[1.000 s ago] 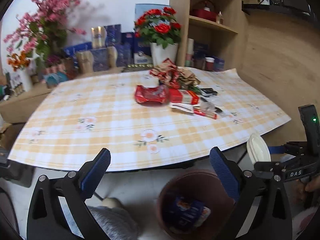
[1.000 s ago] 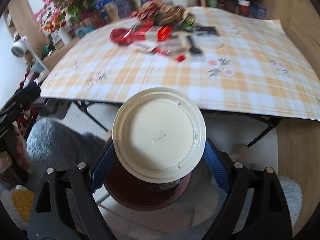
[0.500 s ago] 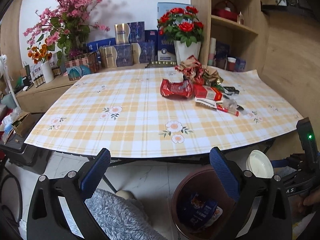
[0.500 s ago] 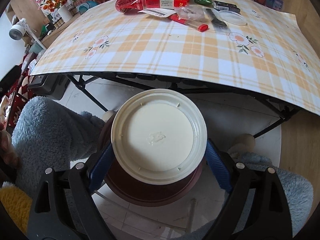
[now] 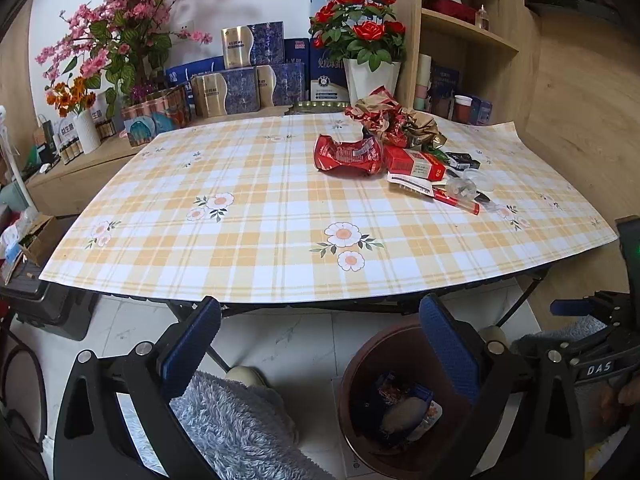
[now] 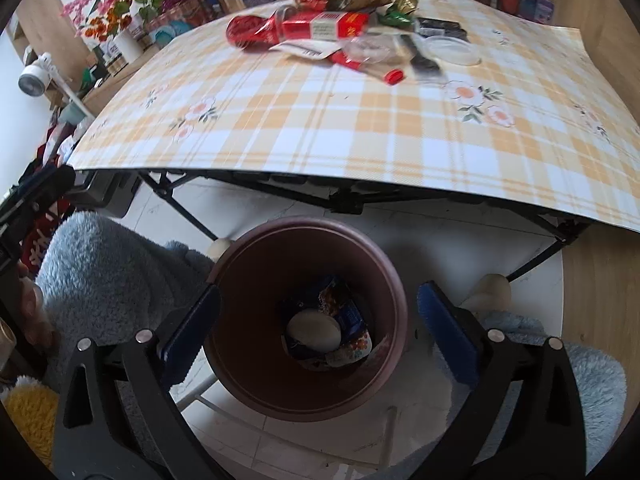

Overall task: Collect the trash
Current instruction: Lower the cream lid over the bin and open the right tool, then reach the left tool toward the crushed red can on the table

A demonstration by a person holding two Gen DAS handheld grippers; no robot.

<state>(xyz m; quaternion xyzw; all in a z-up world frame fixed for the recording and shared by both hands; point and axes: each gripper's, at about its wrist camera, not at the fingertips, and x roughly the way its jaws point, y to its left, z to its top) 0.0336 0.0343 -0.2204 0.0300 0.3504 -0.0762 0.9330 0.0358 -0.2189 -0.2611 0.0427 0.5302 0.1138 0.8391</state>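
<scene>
A brown bin stands on the floor in front of the table; the white lid lies inside it on a blue wrapper. My right gripper is open and empty right above the bin. My left gripper is open and empty, low before the table edge, with the bin at its lower right. A pile of trash sits at the table's far right: a red crushed packet, a red box, crumpled foil wrappers, a clear lid.
The table has a yellow plaid cloth and black folding legs. Flower pots, gift boxes and a wooden shelf stand behind it. Grey fluffy slippers show by the bin. The right gripper's body shows at the left view's right edge.
My right gripper opened and let go of the white lid, which dropped into the bin. My left gripper pulled back a little from the table.
</scene>
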